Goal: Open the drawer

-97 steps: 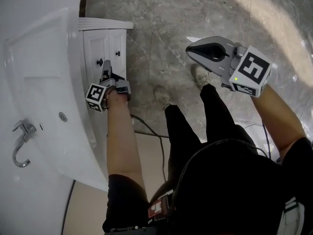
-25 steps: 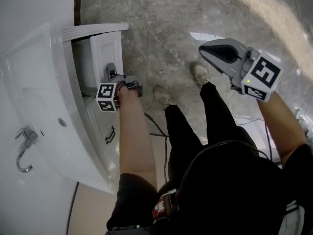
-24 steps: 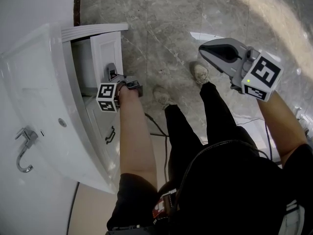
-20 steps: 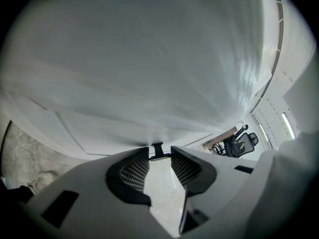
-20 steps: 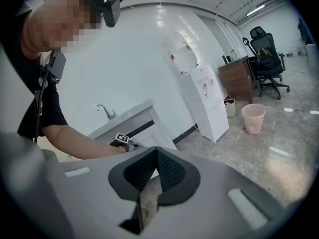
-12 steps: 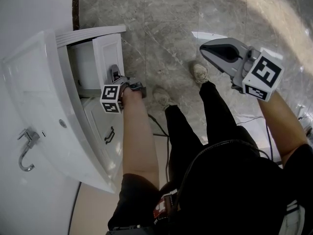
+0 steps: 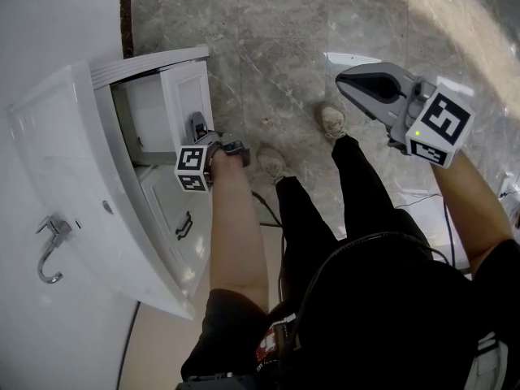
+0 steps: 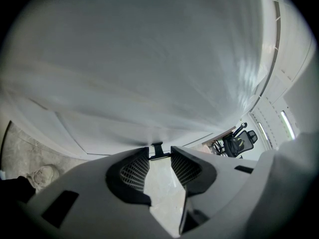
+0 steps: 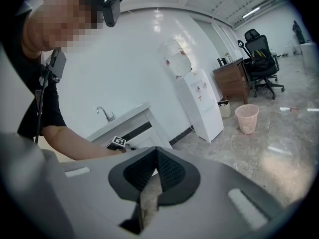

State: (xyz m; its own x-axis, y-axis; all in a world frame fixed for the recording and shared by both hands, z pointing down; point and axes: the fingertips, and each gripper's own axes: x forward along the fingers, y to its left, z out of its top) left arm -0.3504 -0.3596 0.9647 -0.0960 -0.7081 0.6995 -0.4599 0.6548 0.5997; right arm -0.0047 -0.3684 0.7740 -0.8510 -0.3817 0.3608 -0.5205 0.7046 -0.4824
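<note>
Drawer [image 7: 146,116], upper of two, open at ten o'clock; left claw [image 7: 195,123] clamps its handle [image 8: 157,150]; right claw [image 7: 343,80] pinched closed.

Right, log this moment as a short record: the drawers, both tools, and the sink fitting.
top drawer: pulled partly out of the white vanity
left tool: closed on the top drawer's black handle, which sits between its tips
right tool: shut, empty, held in the air over the grey floor
lower drawer: closed, nothing touching it
faucet: on the vanity top, away from both tools
</note>
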